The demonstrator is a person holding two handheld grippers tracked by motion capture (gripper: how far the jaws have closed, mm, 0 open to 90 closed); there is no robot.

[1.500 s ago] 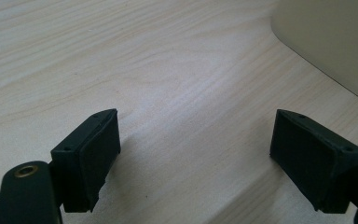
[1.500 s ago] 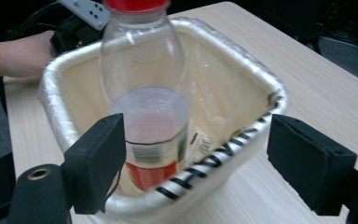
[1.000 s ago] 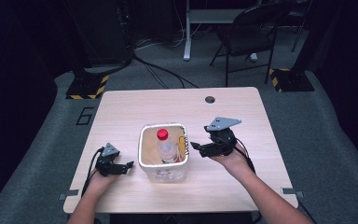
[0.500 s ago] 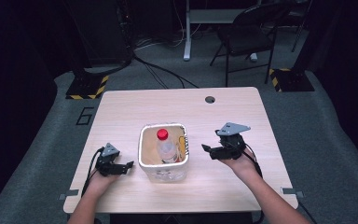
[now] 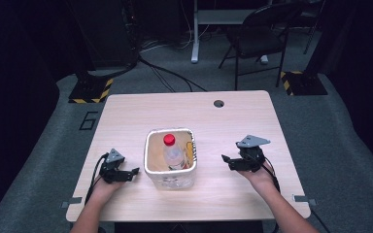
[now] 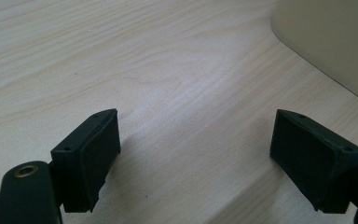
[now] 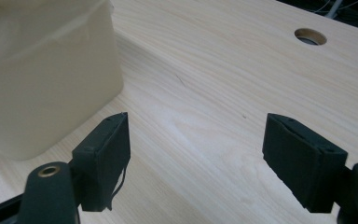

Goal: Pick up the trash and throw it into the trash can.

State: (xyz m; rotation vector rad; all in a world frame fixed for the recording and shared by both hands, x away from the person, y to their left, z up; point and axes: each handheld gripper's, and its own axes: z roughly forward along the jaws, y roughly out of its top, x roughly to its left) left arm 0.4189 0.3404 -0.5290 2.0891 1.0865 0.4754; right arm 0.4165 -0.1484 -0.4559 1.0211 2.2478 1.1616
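A white plastic bin [image 5: 170, 165] stands near the table's front middle. Inside it a clear bottle with a red cap [image 5: 170, 141] stands beside a yellow-printed packet [image 5: 189, 153]. My left gripper [image 5: 132, 172] rests low on the table left of the bin, jaws wide apart and empty; its own view [image 6: 196, 154] has bare wood between them and the bin's wall [image 6: 335, 42] at upper right. My right gripper [image 5: 227, 161] sits right of the bin, open and empty; its view [image 7: 196, 154] has the bin's wall [image 7: 42, 79] at left.
The wooden table [image 5: 184, 111] has a round cable hole [image 5: 218, 103] at its back right, also seen as the hole [image 7: 310, 36] in the right gripper view. Behind the table stand a dark chair [image 5: 257, 43], floor cables and yellow-black striped bases [image 5: 90, 90].
My right gripper has drawn back from the bin's right rim, moving right and down toward the table. The left gripper has stayed put.
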